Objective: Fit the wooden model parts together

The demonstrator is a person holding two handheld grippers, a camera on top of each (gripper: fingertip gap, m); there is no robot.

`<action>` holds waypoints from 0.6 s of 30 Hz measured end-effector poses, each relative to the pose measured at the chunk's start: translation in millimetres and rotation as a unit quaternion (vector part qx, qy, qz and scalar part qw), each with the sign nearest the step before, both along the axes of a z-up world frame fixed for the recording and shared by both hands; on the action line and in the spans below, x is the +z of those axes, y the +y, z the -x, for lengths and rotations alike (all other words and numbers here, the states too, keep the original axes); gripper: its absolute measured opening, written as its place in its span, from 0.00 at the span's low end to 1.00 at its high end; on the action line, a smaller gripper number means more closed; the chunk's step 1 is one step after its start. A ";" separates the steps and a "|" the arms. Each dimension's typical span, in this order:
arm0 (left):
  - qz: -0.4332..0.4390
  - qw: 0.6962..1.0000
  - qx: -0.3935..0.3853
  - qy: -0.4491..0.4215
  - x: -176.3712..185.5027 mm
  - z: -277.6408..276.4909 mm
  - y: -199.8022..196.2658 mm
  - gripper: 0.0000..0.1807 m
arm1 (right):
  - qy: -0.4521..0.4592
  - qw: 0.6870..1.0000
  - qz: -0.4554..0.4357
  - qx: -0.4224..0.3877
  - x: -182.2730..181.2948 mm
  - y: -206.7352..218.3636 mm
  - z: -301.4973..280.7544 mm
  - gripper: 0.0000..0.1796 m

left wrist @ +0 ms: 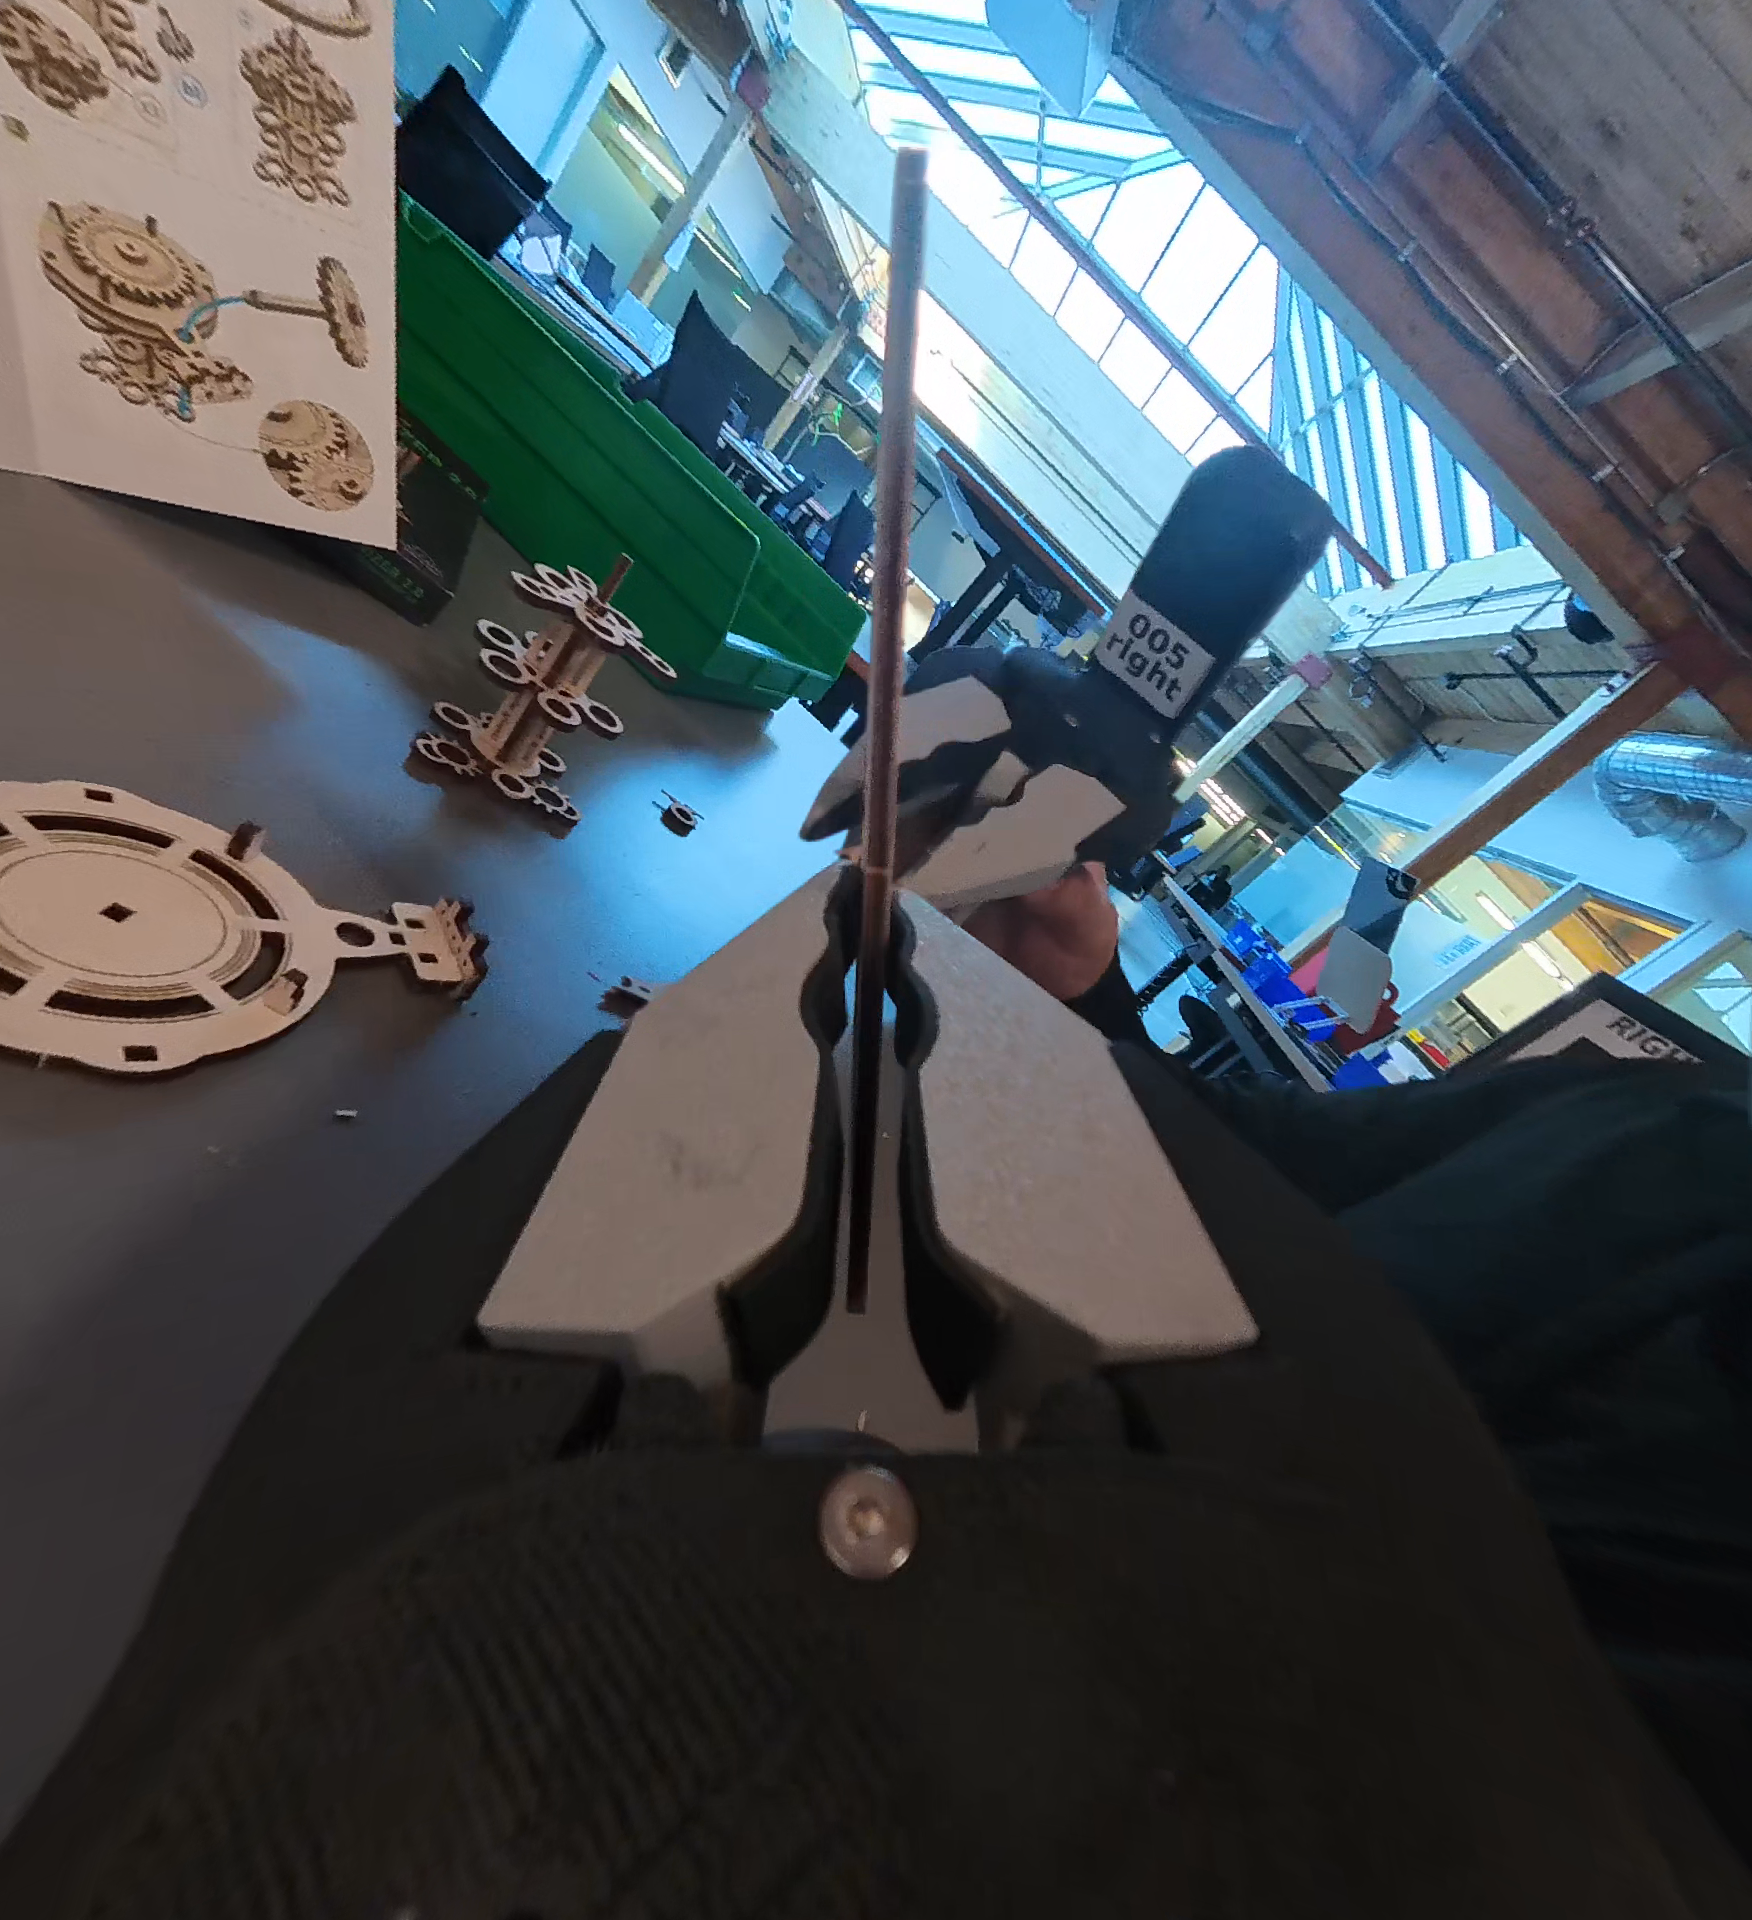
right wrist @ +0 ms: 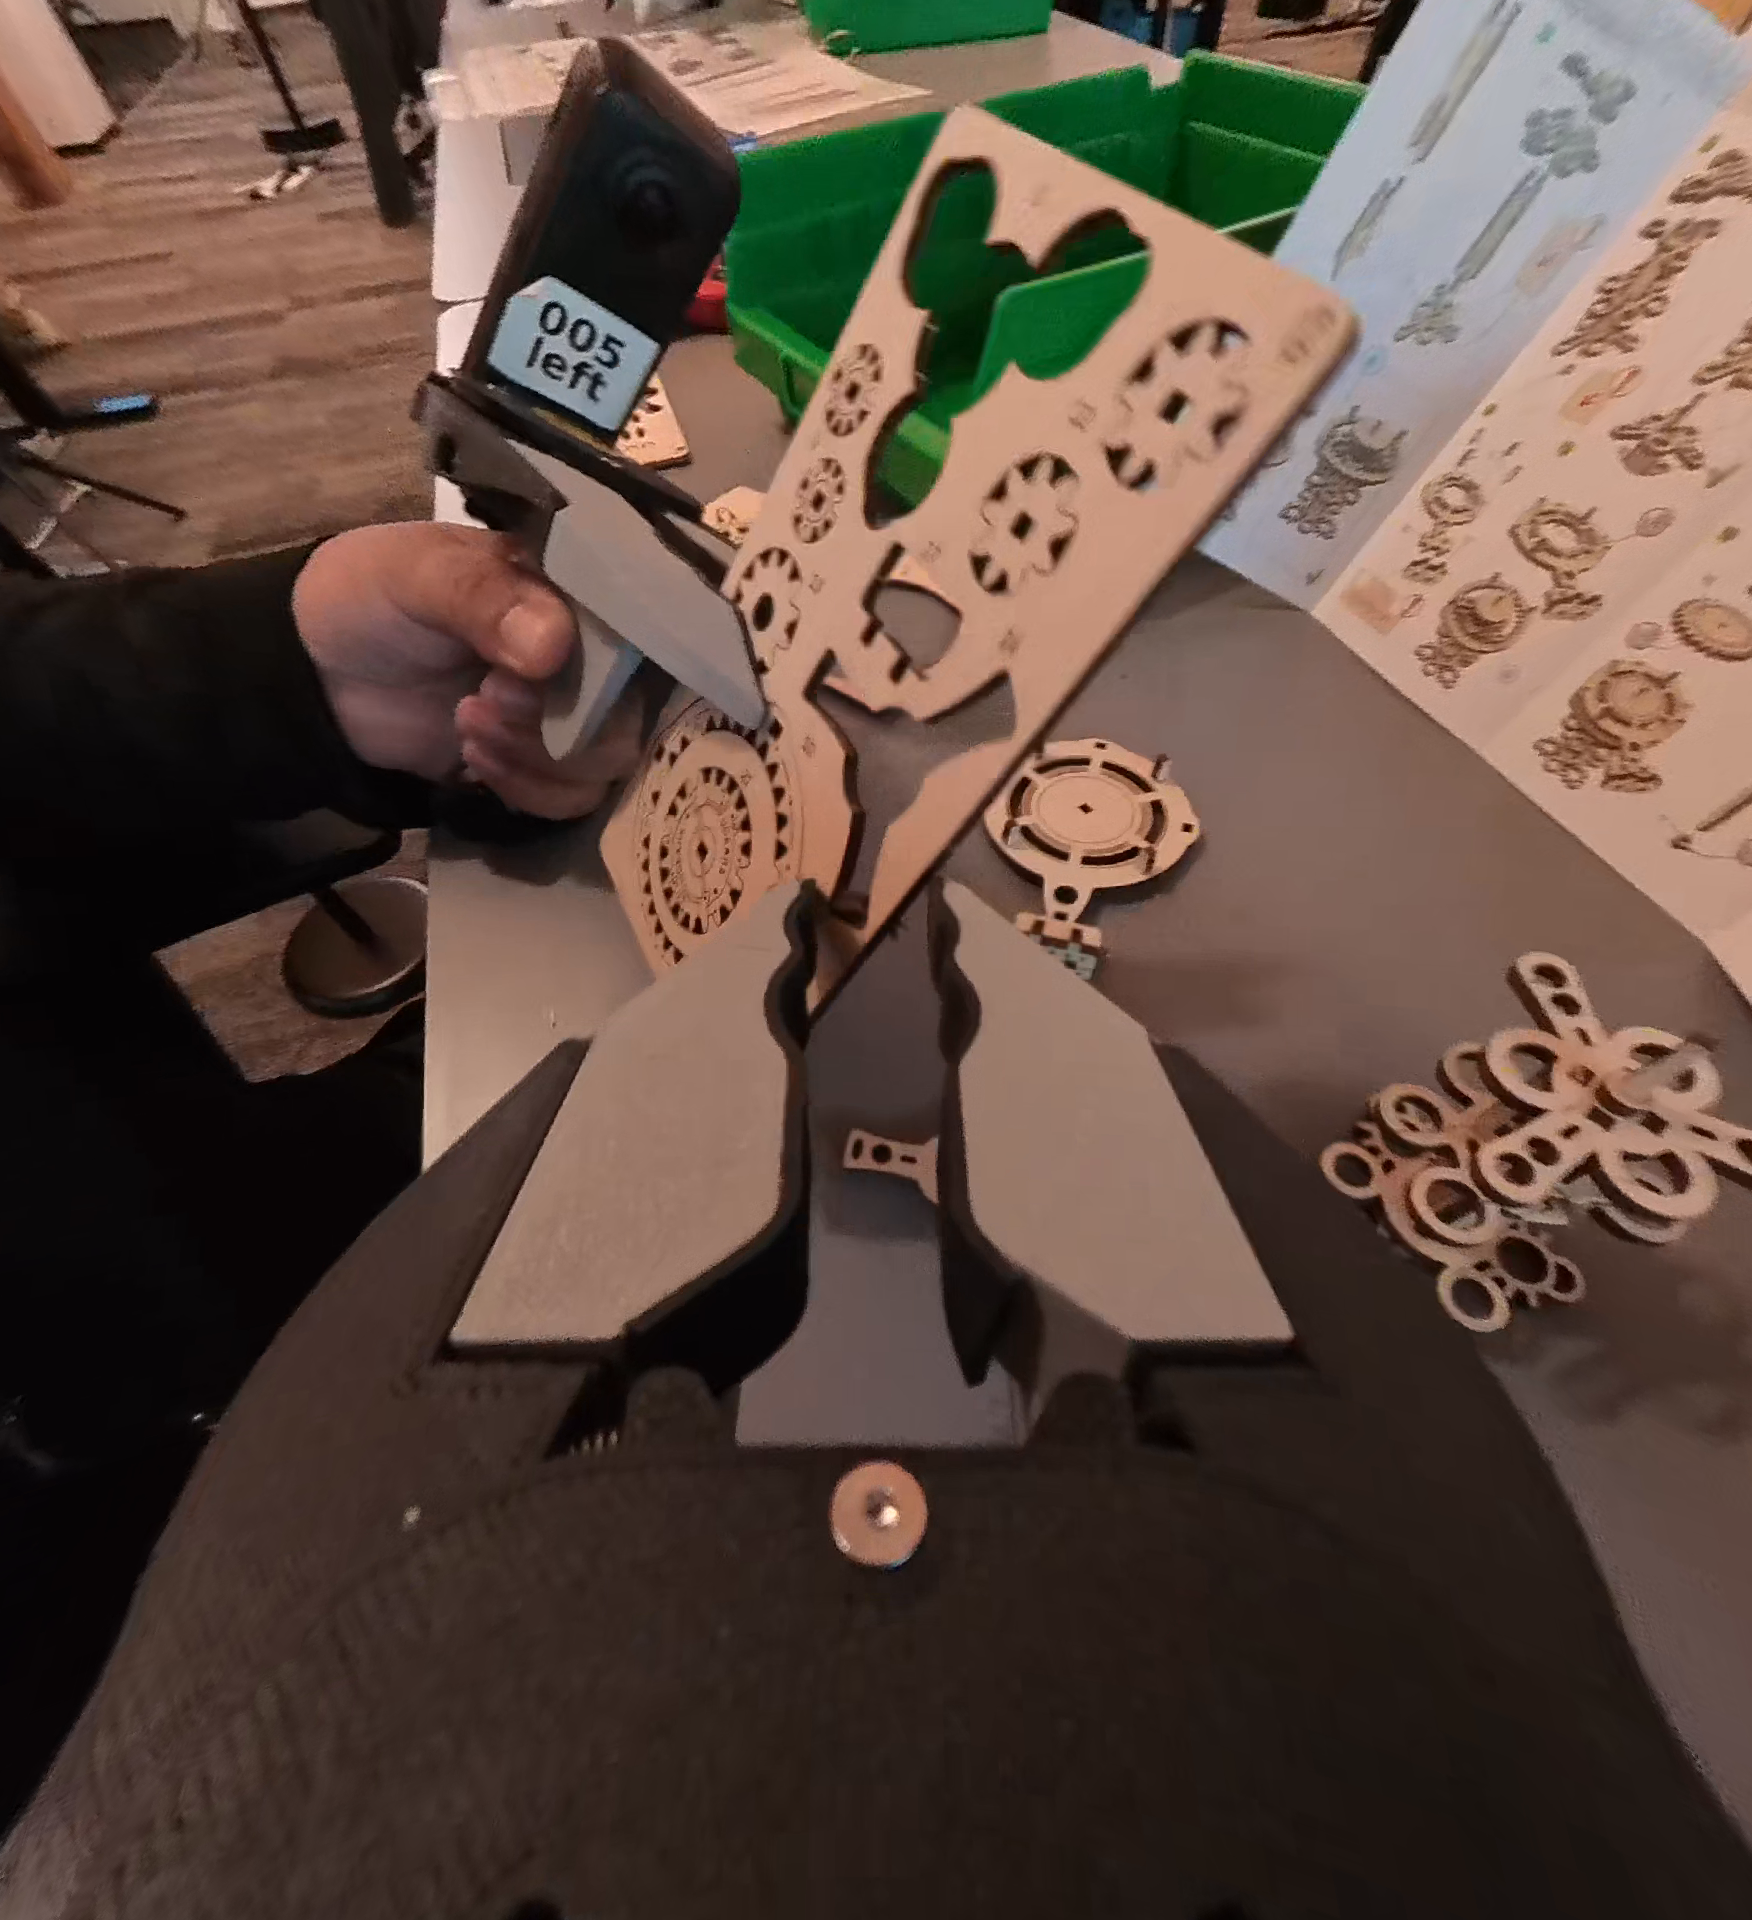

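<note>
edgewise, wooden sheet (left wrist: 887, 540) clamped between left gripper (left wrist: 867, 904) jaws

Left hand-held gripper (left wrist: 867, 883) clamps wooden sheet (left wrist: 893, 499) edge-on.

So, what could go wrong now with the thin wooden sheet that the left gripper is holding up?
1. The left gripper clamps the wooden sheet only at one edge, so a push from the open right gripper may twist or snap it.
2. A gear popped out of the sheet could fall and roll off the grey table.
</note>
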State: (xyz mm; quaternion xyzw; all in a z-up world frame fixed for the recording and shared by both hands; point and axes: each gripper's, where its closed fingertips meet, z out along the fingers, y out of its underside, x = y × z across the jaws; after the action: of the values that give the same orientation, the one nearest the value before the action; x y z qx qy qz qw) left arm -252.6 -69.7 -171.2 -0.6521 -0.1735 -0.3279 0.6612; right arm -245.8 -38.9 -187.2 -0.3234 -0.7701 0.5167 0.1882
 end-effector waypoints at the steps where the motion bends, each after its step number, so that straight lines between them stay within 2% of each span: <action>1: 0.002 1.000 0.002 -0.002 -0.6 0.6 0.6 0.00 | -0.001 1.000 -0.005 0.000 -2.6 -0.1 0.4 0.10; 6: 0.003 1.000 0.000 -0.011 -1.6 2.3 1.5 0.00 | 0.002 1.000 -0.001 0.012 -3.7 -0.6 2.4 0.11; 11: 0.013 1.000 -0.004 -0.008 -4.1 2.6 5.8 0.00 | -0.035 0.998 0.038 0.020 -15.1 -2.8 7.6 0.22; 13: 0.011 1.000 -0.005 -0.009 -3.6 2.7 6.2 0.00 | -0.049 0.997 0.059 0.032 -14.5 -4.8 5.3 0.20; 18: 0.003 1.000 0.002 -0.014 -1.7 6.3 4.9 0.00 | -0.020 0.997 0.067 0.031 -4.1 -0.7 4.2 0.11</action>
State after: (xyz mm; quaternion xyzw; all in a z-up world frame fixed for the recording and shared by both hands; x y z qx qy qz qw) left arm -258.9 -64.8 -172.9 -0.6489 -0.1846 -0.3355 0.6575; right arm -250.0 -39.6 -191.3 -0.3216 -0.7470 0.5661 0.1345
